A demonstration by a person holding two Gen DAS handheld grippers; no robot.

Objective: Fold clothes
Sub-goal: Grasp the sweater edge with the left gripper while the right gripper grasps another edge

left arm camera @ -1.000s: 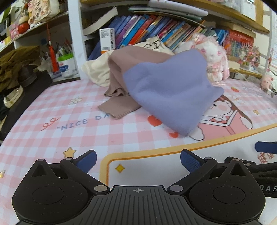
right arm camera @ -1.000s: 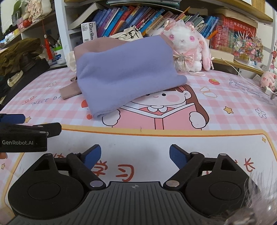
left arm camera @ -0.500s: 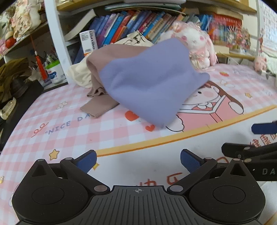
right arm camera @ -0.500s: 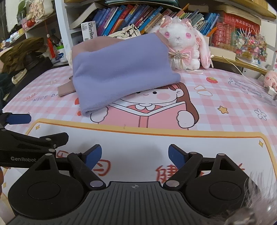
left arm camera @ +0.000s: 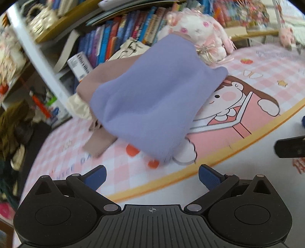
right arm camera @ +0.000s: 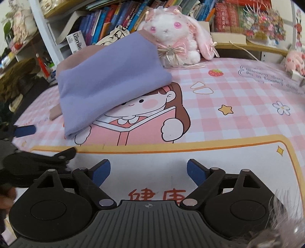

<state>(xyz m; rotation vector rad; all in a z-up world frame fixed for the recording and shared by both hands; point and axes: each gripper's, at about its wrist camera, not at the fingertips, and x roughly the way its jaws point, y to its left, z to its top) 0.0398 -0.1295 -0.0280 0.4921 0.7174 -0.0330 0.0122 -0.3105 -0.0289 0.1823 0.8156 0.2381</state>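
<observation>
A folded garment [left arm camera: 152, 99], lavender on its upper face with dusty pink-brown cloth showing along its far and left edges, lies heaped on the desk [right arm camera: 228, 106], filling the upper left centre of both views.

bookshelf [right arm camera: 118, 17] behind | pink checked cartoon mat [right arm camera: 238, 114] | even light

Counted: two grippers, left gripper [left arm camera: 151, 174] and right gripper [right arm camera: 148, 171], both with jaws apart. One purple-and-mauve garment [right arm camera: 108, 80]. One white plush rabbit [right arm camera: 171, 43], far. One small pink plush [right arm camera: 294, 61], far right.
</observation>
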